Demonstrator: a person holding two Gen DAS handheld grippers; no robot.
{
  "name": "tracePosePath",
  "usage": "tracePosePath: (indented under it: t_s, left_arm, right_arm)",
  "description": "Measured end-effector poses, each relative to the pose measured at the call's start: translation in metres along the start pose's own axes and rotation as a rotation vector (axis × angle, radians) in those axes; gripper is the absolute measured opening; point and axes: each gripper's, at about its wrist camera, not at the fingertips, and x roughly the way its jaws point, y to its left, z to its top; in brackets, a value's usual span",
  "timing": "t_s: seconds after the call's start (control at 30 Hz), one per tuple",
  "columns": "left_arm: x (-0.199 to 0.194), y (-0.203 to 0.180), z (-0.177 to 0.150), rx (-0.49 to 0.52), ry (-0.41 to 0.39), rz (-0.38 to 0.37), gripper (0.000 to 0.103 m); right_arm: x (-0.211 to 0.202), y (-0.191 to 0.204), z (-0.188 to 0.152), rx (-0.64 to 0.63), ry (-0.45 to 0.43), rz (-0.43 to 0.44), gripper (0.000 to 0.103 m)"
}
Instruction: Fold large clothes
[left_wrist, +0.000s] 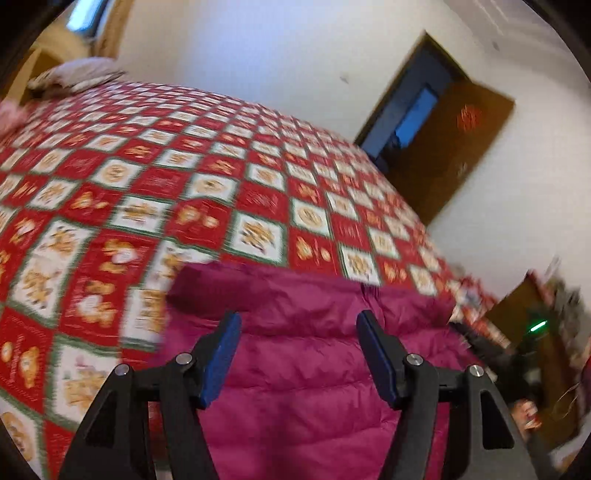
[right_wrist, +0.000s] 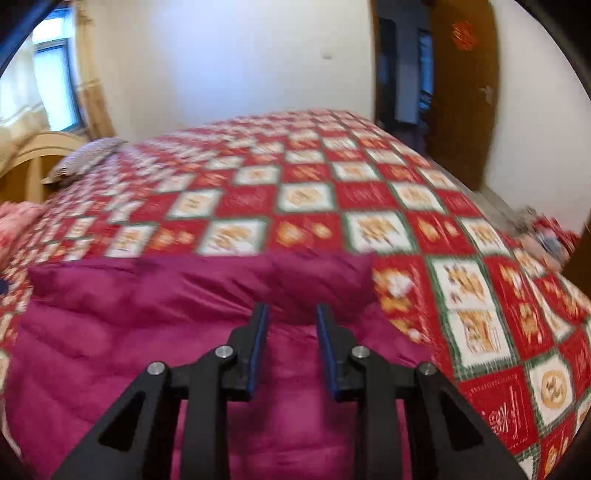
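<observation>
A magenta quilted puffer jacket (left_wrist: 306, 354) lies on the near part of a bed covered by a red, white and green patchwork quilt (left_wrist: 155, 177). My left gripper (left_wrist: 297, 319) is open and empty, its blue pads spread wide above the jacket's middle. In the right wrist view the same jacket (right_wrist: 129, 332) fills the lower left, with a folded thick edge along its far side. My right gripper (right_wrist: 291, 312) is open with a narrower gap and empty, just above the jacket near its right end. Both views are motion-blurred.
A pillow (right_wrist: 86, 157) and wooden headboard (right_wrist: 33, 162) are at the bed's far left, under a window (right_wrist: 48, 85). An open brown door (right_wrist: 461, 85) stands at the far right. Clutter (left_wrist: 532, 332) sits beside the bed's right side.
</observation>
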Motion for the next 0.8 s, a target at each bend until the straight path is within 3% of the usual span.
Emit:
tracePosePath:
  t_s: [0.1,0.3,0.5,0.8]
  left_arm:
    - [0.036,-0.020,-0.007,0.056,0.000,0.086,0.065]
    - [0.084,-0.015,-0.021,0.118,0.023,0.263,0.065]
    - [0.100,-0.004,-0.029,0.071,-0.020,0.200,0.068]
    - [0.122,-0.003,-0.028,0.049,-0.002,0.207,0.070]
  right_arm:
    - [0.001,0.030,0.010,-0.075,-0.004,0.032,0.030]
    - [0.059,0.053,-0.002,-0.147,0.067,0.007,0.030]
    - [0.073,0.043,-0.017,-0.111,0.030,0.027,0.029]
    - [0.088,0.032,-0.016,-0.042,0.059,0.078,0.029]
